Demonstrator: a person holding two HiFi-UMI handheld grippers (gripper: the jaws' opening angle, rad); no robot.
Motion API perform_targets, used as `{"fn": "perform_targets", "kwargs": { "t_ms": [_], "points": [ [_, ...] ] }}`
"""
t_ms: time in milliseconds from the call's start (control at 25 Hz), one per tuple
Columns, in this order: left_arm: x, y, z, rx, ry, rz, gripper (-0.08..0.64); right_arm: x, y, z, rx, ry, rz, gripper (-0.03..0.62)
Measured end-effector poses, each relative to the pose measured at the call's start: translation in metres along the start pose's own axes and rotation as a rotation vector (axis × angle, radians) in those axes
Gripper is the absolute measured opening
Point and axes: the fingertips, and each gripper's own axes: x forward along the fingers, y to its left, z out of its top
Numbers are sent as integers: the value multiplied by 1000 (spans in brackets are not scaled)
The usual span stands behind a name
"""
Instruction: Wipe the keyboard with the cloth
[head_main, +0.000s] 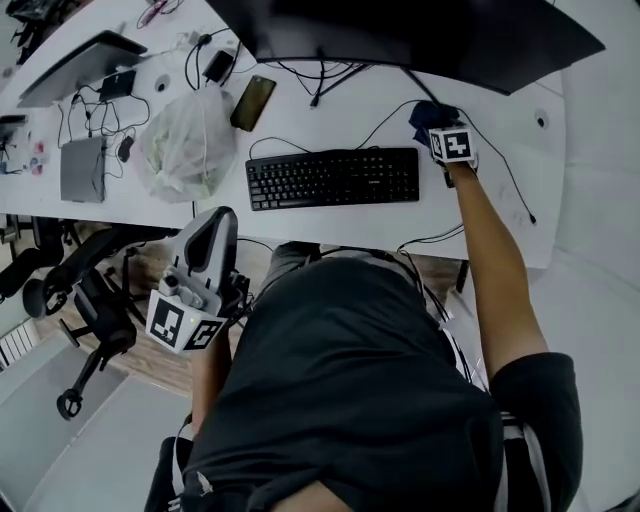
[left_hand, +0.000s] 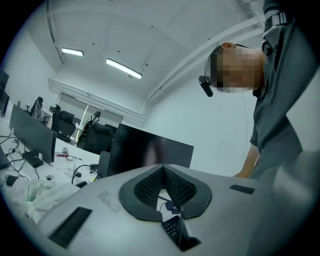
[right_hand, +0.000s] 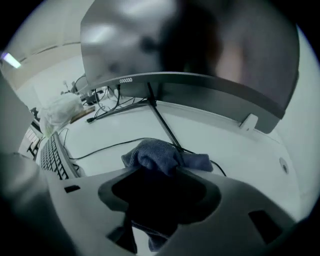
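Now, cloth (head_main: 424, 112): we see a dark blue cloth bunched on the white desk (head_main: 330, 228), just past the right end of the keyboard (head_main: 333, 177) and below the monitor's edge. A black cable (right_hand: 100, 148) runs out from both sides of it.
right gripper (head_main: 440, 122): we hold it tilted down over the cloth. In the right gripper view its jaws stand wide apart, with the cloth lying in the gap between them, not clamped.
left gripper (head_main: 214, 220): we hold it back at the desk's near edge, well apart from the keyboard. Its jaws are together at the tips with nothing between them.
keyboard: black, lying flat along the desk in front of us, with neither gripper touching it.
monitor (head_main: 400, 30): dark screen, standing behind the keyboard.
left of the keyboard: a crumpled clear plastic bag (head_main: 185, 140), and a phone (head_main: 253, 102) just beside it.
floor at left: a black office chair (head_main: 85, 300).
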Motion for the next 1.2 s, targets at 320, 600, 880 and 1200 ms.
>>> {"fn": "perform_targets", "kwargs": {
  "t_ms": [320, 600, 880, 1200],
  "points": [
    [2, 6, 2, 1, 2, 58, 3, -66, 93, -6, -132, -104, 251, 52],
    [21, -8, -6, -30, 15, 21, 3, -61, 138, -72, -112, -22, 292, 54],
    [33, -17, -10, -28, 27, -1, 3, -64, 173, -70, -144, -40, 358, 54],
    [35, -16, -3, -10, 23, 4, 3, -67, 113, -88, 61, -29, 233, 54]
  ]
}}
